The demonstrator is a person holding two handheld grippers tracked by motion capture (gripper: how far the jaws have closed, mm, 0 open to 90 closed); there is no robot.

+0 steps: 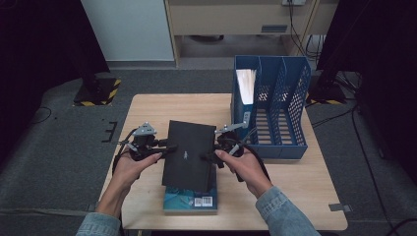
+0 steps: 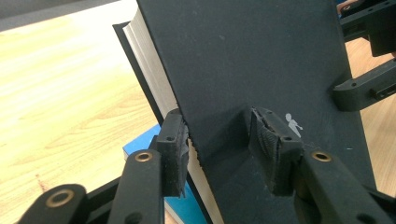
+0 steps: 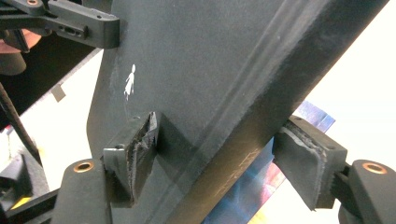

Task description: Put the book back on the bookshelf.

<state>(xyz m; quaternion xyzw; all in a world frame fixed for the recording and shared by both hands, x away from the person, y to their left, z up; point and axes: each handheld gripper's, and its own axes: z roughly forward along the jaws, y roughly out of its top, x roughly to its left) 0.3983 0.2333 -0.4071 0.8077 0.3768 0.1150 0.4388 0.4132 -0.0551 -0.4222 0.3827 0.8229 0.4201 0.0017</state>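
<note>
A black hardcover book (image 1: 189, 155) hangs tilted just above a blue book (image 1: 191, 200) that lies flat near the table's front edge. My left gripper (image 1: 169, 147) is shut on the black book's left edge. In the left gripper view one pad (image 2: 175, 149) presses under the pages and the other (image 2: 273, 144) on the cover (image 2: 261, 56). My right gripper (image 1: 209, 157) is shut on the book's right side. In the right gripper view one pad (image 3: 135, 156) lies on the cover (image 3: 210, 60) and the other (image 3: 308, 158) against the spine, with the blue book (image 3: 247, 186) beneath.
A blue mesh file rack (image 1: 275, 108) stands at the back right of the wooden table (image 1: 305, 187), with white papers (image 1: 245, 86) in its left slot. The person's hands reach in from the bottom edge. Grey floor surrounds the table.
</note>
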